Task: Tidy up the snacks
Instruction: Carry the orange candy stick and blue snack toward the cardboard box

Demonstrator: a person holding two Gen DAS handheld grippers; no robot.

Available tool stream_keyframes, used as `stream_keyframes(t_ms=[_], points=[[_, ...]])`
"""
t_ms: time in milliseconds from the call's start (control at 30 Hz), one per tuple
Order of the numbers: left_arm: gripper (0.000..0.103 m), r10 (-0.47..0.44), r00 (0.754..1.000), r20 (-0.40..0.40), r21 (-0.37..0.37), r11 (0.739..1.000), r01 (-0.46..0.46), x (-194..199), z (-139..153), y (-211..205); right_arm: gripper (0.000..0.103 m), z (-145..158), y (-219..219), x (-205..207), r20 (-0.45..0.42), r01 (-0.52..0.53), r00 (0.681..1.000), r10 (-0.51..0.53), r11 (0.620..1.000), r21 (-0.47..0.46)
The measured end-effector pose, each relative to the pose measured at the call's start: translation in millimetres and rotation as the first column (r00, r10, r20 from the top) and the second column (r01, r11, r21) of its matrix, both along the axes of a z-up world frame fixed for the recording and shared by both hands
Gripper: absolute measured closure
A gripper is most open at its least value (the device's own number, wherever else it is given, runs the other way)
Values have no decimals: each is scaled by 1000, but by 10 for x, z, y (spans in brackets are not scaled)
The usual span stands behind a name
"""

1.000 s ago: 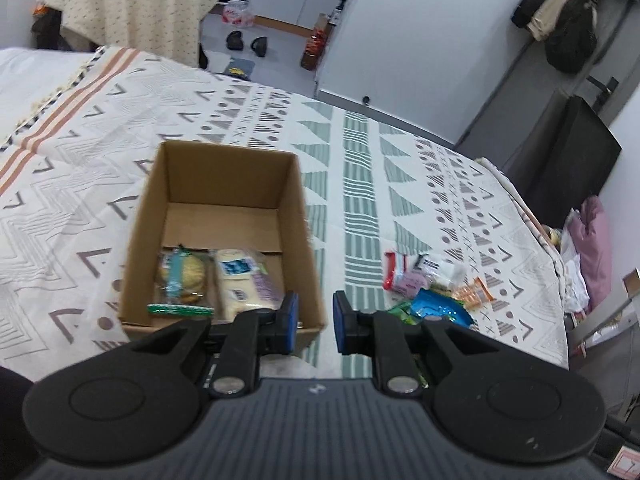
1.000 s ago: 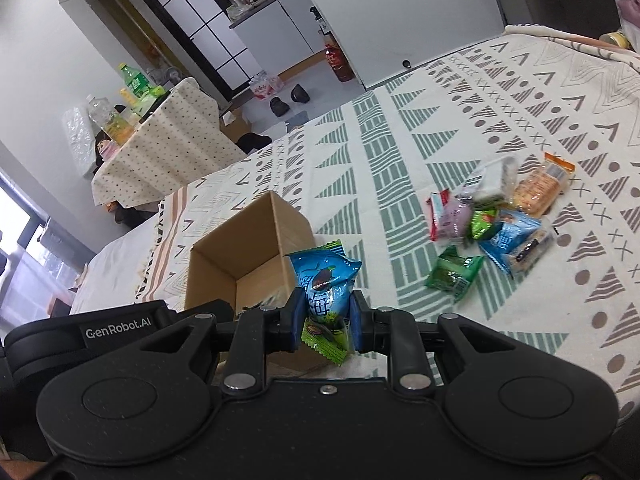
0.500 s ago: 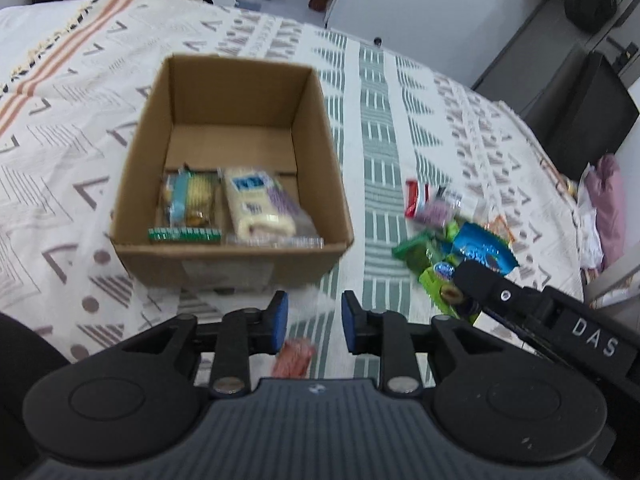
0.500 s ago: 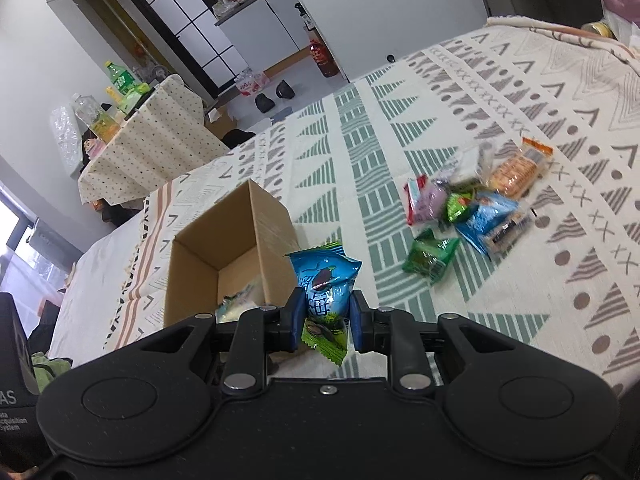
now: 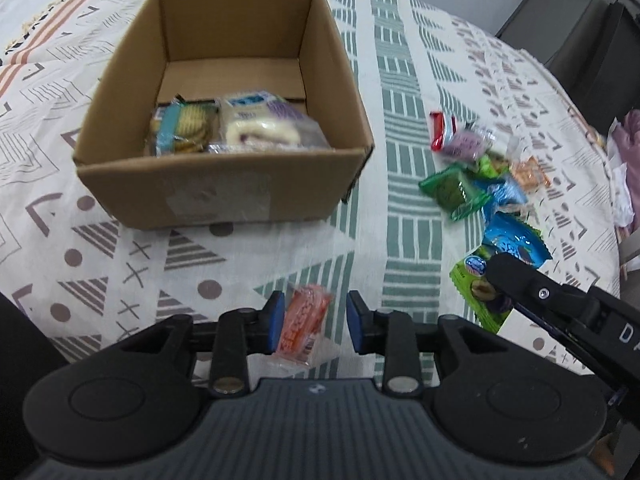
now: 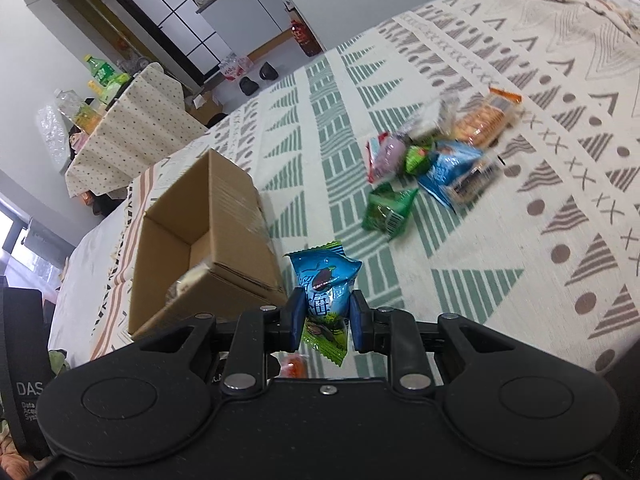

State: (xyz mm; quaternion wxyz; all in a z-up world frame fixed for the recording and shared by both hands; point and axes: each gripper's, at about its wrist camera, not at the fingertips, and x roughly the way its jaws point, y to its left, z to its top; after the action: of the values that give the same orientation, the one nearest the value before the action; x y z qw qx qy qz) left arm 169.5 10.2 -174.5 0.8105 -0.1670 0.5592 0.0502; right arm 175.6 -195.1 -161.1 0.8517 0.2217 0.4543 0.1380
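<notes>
Right gripper (image 6: 323, 315) is clamped on a blue-and-green foil snack packet (image 6: 325, 285), held above the patterned bed cover (image 6: 460, 280) beside the open brown cardboard box (image 5: 224, 112). Left gripper (image 5: 315, 322) is seen with jaws apart around an orange wrapped snack (image 5: 305, 322) lying on the bed. Two wrapped snacks are noted inside the box; a loose pile of snack packets (image 5: 476, 176) lies to its right.

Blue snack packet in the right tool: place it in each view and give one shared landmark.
Left wrist view: the blue snack packet sits at the right edge, above the tip of the right tool, over a green packet.
Right wrist view: the same packet is low at centre, clamped in the right tool.
Shared landmark: the cardboard box, upper left of centre in both views.
</notes>
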Motion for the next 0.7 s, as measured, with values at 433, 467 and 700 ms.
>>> stream_keyframes(t_ms=[433, 467, 700], points=[[72, -12, 997, -79, 47, 999, 15, 84, -342, -152, 80, -260, -105, 35, -64, 1, 998, 0, 1000, 17], [72, -13, 997, -79, 54, 998, 17, 92, -352, -162, 80, -271, -107, 37, -66, 0, 998, 1, 1000, 18], [86, -29, 998, -58, 86, 996, 34, 128, -387, -216, 80, -276, -105, 54, -71, -7, 997, 8, 1000, 17]])
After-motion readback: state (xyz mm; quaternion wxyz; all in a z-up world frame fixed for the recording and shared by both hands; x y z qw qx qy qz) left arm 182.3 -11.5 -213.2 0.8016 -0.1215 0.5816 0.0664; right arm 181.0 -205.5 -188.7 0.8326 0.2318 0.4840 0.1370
